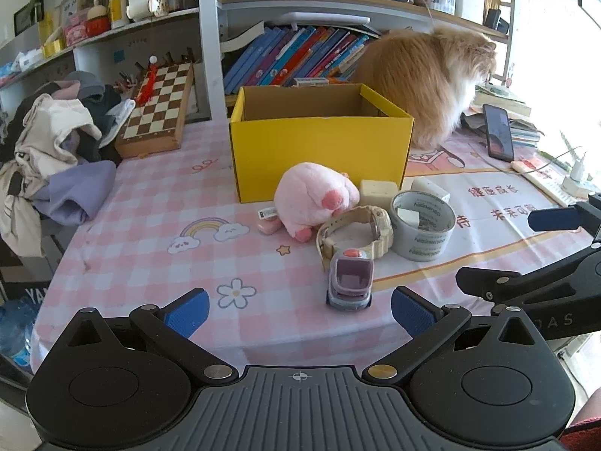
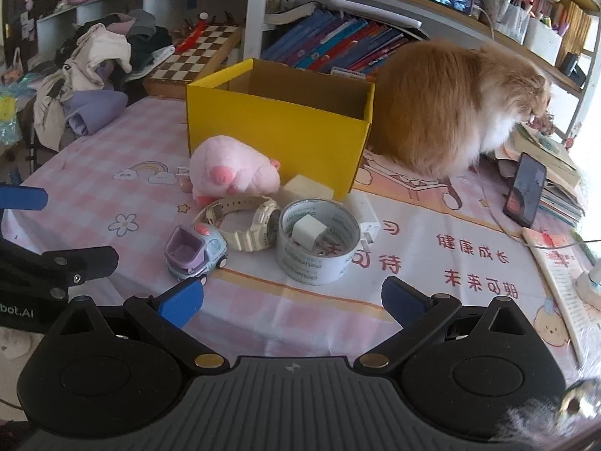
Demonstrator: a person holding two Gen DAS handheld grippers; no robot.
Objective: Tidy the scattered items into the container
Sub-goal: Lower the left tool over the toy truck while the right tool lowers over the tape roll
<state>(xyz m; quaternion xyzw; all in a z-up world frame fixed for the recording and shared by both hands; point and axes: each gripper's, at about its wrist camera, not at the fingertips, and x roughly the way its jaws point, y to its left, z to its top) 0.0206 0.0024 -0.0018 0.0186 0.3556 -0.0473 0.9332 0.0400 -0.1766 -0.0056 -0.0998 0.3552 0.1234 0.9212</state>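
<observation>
An open yellow cardboard box stands on the pink checked tablecloth. In front of it lie a pink plush, a cream watch, a grey tape roll with a white cube inside it, a small toy car, a beige block and a white charger. My left gripper is open, just short of the toy car. My right gripper is open, just short of the tape roll.
An orange cat sits right of the box. A phone is propped against books, near a power strip. A chessboard and a pile of clothes sit at the left.
</observation>
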